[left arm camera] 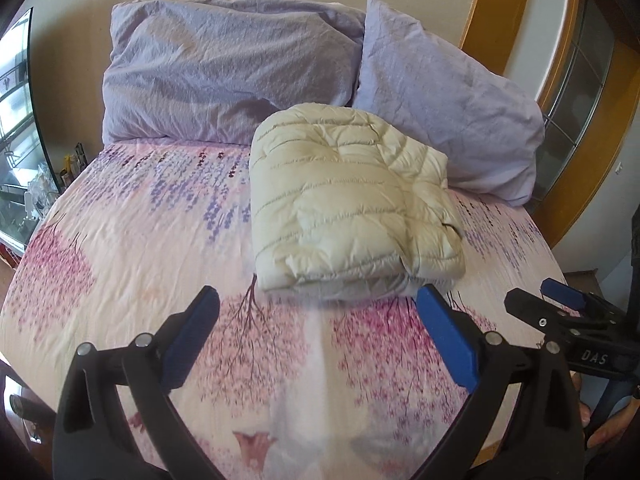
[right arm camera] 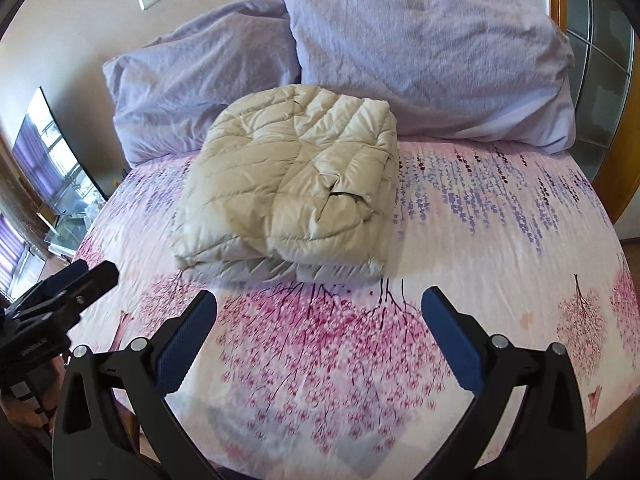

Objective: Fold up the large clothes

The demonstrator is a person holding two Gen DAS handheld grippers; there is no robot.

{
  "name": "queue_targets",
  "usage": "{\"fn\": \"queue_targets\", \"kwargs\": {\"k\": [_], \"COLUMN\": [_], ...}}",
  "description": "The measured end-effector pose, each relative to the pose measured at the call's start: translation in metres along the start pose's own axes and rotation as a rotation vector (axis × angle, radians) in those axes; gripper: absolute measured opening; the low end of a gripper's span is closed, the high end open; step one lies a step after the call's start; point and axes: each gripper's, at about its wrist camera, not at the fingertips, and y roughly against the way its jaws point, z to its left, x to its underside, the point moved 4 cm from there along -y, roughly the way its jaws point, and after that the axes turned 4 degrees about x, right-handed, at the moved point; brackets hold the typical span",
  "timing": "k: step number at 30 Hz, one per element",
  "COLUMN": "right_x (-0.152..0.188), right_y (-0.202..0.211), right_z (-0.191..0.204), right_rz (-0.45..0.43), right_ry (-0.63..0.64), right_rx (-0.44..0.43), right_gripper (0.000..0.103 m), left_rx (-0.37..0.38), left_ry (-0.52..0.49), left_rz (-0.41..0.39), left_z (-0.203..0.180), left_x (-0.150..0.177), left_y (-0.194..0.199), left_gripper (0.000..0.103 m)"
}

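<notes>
A cream quilted puffer jacket (left arm camera: 344, 204) lies folded into a thick bundle on the bed, just in front of the pillows; it also shows in the right wrist view (right arm camera: 292, 188). My left gripper (left arm camera: 318, 304) is open and empty, held above the sheet a little short of the jacket's near edge. My right gripper (right arm camera: 320, 304) is open and empty too, also short of the near edge. Neither touches the jacket. Each gripper shows at the edge of the other's view: the right one (left arm camera: 560, 300) and the left one (right arm camera: 80, 280).
The bed sheet (left arm camera: 140, 240) is pink with a blossom print. Two lilac pillows (left arm camera: 224, 68) (left arm camera: 448, 96) lean against the wall behind the jacket. A wooden frame with glass panes (left arm camera: 576, 60) stands at the right; a glass cabinet (right arm camera: 52, 168) stands at the left.
</notes>
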Motion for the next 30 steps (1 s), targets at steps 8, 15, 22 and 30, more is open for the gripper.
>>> {"fn": "queue_targets", "kwargs": {"k": [8, 15, 22, 30], "right_x": [0.015, 0.02, 0.023, 0.023], "right_y": [0.015, 0.015, 0.014, 0.014], "right_z": [0.003, 0.005, 0.006, 0.006], "right_rz": [-0.023, -0.016, -0.015, -0.021], "right_ry": [-0.026, -0.04, -0.037, -0.04], "right_rx": [-0.011, -0.016, -0.013, -0.009], "right_gripper": [0.102, 0.102, 0.102, 0.102], "left_rx": [0.008, 0.02, 0.034, 0.03], "left_ry": [0.015, 0.014, 0.018, 0.035], "left_rz": [-0.016, -0.009, -0.007, 0.002], "left_z": [0.0, -0.003, -0.005, -0.001], "left_x": [0.014, 0.021, 0.023, 0.023], "left_y": [0.015, 0.016, 0.014, 0.013], "left_gripper": [0.099, 0.099, 0.099, 0.099]}}
